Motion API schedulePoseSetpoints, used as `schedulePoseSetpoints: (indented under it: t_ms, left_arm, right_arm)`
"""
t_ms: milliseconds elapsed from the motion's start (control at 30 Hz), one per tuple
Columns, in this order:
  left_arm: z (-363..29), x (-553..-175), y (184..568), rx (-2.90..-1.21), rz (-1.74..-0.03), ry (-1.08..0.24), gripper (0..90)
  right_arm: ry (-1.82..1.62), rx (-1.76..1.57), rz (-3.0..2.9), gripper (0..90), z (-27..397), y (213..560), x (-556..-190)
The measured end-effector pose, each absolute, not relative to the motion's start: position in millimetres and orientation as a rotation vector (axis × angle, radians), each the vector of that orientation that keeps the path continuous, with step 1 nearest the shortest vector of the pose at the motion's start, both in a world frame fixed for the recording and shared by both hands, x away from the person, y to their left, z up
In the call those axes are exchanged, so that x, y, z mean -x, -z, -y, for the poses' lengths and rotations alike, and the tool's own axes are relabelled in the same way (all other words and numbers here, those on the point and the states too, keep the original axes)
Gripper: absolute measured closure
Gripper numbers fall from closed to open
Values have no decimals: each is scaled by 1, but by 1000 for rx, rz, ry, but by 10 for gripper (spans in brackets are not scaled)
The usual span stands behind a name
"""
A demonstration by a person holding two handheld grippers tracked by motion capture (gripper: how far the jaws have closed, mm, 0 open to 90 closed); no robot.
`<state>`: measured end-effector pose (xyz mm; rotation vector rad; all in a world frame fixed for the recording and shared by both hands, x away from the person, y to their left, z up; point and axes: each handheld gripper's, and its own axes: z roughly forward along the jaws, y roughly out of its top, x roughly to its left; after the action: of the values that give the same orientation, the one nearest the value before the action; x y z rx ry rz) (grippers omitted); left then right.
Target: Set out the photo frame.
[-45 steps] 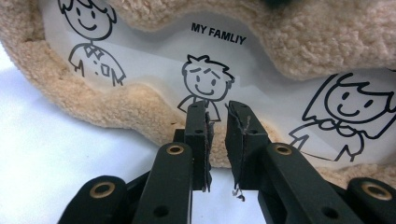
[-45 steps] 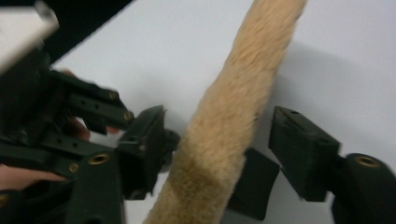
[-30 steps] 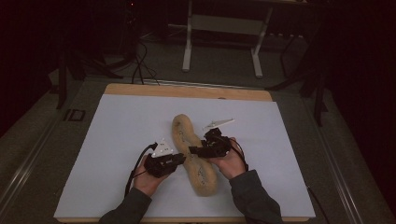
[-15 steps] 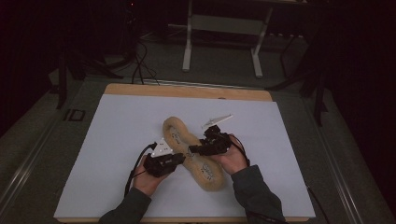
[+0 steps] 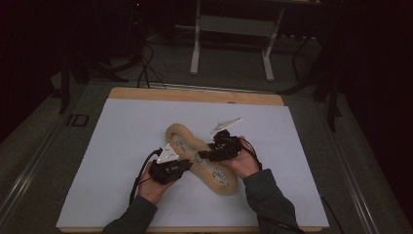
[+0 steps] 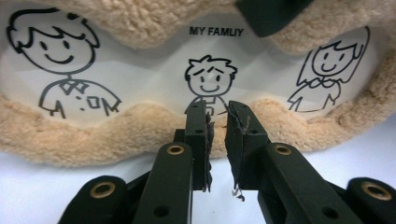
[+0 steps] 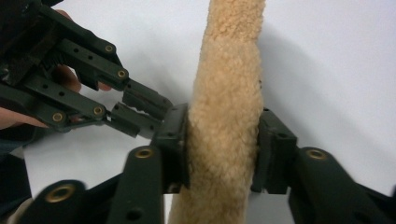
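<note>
One fleecy tan cushion (image 5: 199, 158), long and peanut-shaped, lies slanted across the middle of the white table mat (image 5: 112, 146), its printed inner panel facing up with three line-drawn figures and the words "MY FAMILY". The right gripper (image 5: 203, 155) grasps it: in the right gripper view its two jaws press on either side of the plush edge (image 7: 226, 116), which stands upright between them, and they have just been opening a little after a squeeze, the fleece still caught between them. The left gripper (image 5: 187, 165) meets the cushion's near rim from the other side; in the left gripper view its jaws stand close together with a thin gap, tips against the fleece border (image 6: 140, 121) under the middle figure, and whether they pinch any fabric I cannot tell. Both hands rest low on the mat, a wooden table edge (image 5: 195, 94) beyond.
</note>
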<state>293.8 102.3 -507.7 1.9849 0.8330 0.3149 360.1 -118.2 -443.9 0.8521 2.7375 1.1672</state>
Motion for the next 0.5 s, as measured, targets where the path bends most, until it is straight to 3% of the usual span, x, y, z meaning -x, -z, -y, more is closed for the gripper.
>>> schedulePoseSetpoints:
  t_ms: [200, 500]
  left_arm:
    - [-107, -297, 508, -1980, -865, -325, 786]
    - [-127, -304, 505, -1937, -941, -367, 758]
  right_arm:
    - [-1158, -894, -2711, 511, 126, 445, -351]
    - [-1205, -978, -2652, 478, 145, 449, -335]
